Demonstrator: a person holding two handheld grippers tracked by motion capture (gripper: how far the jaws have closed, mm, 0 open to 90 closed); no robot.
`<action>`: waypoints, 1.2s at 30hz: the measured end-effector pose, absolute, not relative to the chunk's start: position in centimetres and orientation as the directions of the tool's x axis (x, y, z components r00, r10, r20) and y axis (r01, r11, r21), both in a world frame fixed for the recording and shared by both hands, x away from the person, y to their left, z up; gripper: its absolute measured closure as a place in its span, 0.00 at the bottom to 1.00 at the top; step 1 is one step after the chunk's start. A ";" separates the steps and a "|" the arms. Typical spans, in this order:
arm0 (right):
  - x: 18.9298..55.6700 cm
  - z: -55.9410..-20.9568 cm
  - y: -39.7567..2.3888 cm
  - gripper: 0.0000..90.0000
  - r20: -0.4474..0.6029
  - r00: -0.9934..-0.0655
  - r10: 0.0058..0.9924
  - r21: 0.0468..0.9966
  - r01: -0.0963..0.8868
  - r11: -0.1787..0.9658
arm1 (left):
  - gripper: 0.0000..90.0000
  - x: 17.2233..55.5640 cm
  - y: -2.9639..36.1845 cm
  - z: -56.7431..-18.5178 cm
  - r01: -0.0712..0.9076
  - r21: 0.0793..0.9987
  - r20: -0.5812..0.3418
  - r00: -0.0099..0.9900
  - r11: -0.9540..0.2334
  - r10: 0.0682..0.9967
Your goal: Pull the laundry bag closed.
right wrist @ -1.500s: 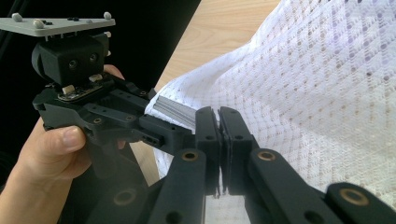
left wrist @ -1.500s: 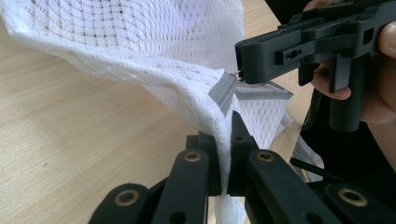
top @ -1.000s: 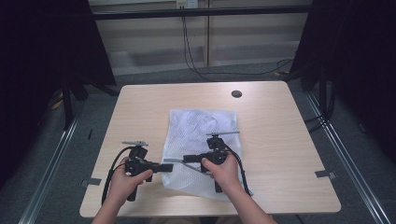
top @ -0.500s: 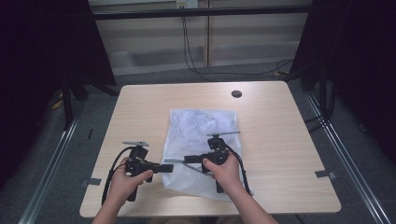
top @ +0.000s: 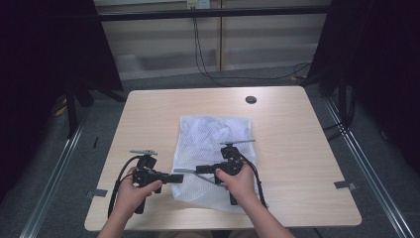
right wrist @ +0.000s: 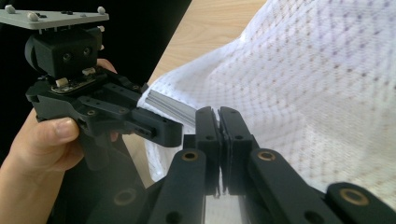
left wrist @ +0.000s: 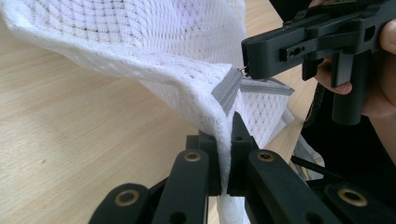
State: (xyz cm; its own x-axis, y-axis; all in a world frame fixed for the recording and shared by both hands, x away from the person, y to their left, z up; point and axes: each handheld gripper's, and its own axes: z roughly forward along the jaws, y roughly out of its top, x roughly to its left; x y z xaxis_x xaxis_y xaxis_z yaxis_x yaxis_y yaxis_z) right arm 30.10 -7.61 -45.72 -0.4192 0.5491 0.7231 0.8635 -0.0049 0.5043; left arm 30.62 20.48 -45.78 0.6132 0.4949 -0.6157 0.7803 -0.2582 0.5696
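Staying clamped on the mesh bag (top: 210, 148), both tongs (top: 179, 178) (top: 200, 169) have barely moved.

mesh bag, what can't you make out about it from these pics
- Contents: the mesh bag weave is too fine in the high view to tell.
- Zipper pull: right gripper view, hidden between the shut jaws of the right hand-held gripper.
- Near edge: high view, covered by the right hand.

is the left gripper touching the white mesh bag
Touching. In the left gripper view the left gripper has its jaws closed with a fold of the white mesh bag pinched between them, no gap visible.
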 end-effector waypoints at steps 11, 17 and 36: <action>30.1 -45.8 -8.4 0.97 0.723 -0.411 0.555 0.499 0.867 -0.008 | 0.98 30.5 20.5 -45.8 0.786 0.561 -0.623 0.606 -0.258 0.494; 30.2 -45.8 -9.2 0.97 0.719 -0.401 0.567 0.496 0.868 -0.015 | 0.98 30.5 20.7 -45.8 0.786 0.565 -0.624 0.606 -0.250 0.494; 30.2 -45.9 -10.0 0.97 0.722 -0.398 0.566 0.490 0.872 -0.012 | 0.98 30.5 20.9 -45.7 0.790 0.563 -0.630 0.600 -0.242 0.493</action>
